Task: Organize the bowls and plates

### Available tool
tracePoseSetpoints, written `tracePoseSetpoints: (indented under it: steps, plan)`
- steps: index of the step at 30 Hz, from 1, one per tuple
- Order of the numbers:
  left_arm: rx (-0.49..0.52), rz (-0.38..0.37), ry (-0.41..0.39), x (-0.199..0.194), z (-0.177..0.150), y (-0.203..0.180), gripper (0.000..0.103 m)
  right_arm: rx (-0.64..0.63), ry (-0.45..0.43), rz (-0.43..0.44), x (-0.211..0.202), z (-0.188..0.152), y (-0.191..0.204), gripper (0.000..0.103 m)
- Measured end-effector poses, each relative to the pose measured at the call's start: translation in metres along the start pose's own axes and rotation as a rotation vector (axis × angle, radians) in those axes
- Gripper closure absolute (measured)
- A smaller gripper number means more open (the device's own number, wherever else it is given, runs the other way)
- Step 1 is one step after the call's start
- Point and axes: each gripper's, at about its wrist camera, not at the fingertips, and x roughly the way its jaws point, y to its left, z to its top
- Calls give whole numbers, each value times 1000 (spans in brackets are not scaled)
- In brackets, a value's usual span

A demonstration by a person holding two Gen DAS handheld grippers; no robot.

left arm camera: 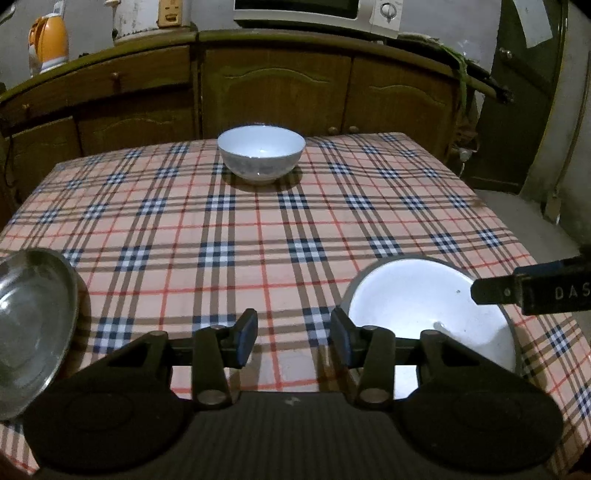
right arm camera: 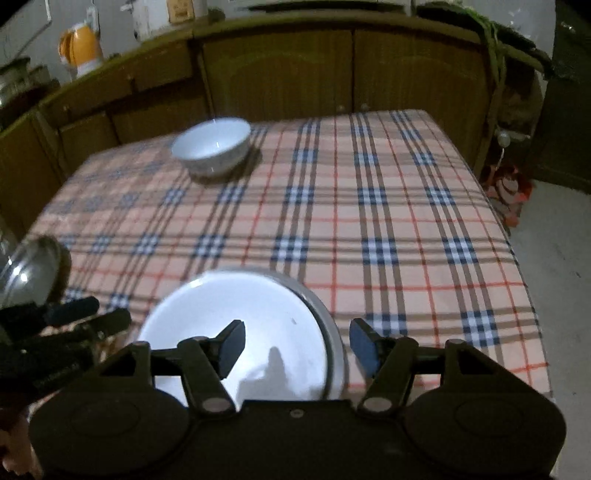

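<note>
Across the whole scene a bench [left arm camera: 258, 236] stands under a peach plaid cloth with navy, brown and red lines, backed by a run of brown wooden cabinets [left arm camera: 280, 85] that carry a microwave [left arm camera: 314, 11] and an orange kettle [left arm camera: 48, 40]. On the near right part of the cloth lies a white plate [left arm camera: 417, 299] with a grey metallic rim; in the right wrist view the same plate [right arm camera: 258, 314] sits directly ahead, close under the tool. At the near left edge of the bench rests a shiny steel plate [left arm camera: 33, 325], well apart from the white one, seen again small and blurred at the far left of the right wrist view [right arm camera: 29, 269]. Near the far edge of the cloth, toward the cabinets, a white ceramic bowl [left arm camera: 260, 152] stands upright by itself, casting a dark shadow around its foot; the right wrist view shows it [right arm camera: 212, 146] up and to the left. The left tongs [left arm camera: 293, 338] hang spread over bare cloth between the two plates, pinching nothing. The right tongs [right arm camera: 297, 347] are also spread wide, with the plate's right rim lying between the blue pads and one pad [right arm camera: 232, 345] over its white face; whether either pad touches the plate cannot be told.
</note>
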Motion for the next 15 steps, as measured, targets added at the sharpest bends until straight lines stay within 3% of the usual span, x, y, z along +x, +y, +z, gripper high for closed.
tracePoseSetpoints:
  steps: [7, 15]
  plan:
    - [1, 39, -29, 3, 20, 9, 52, -16, -121, 49, 2, 21, 16, 28]
    - [9, 72, -43, 18, 45, 21, 50, 5, -172, 92, 20, 47, 25, 28]
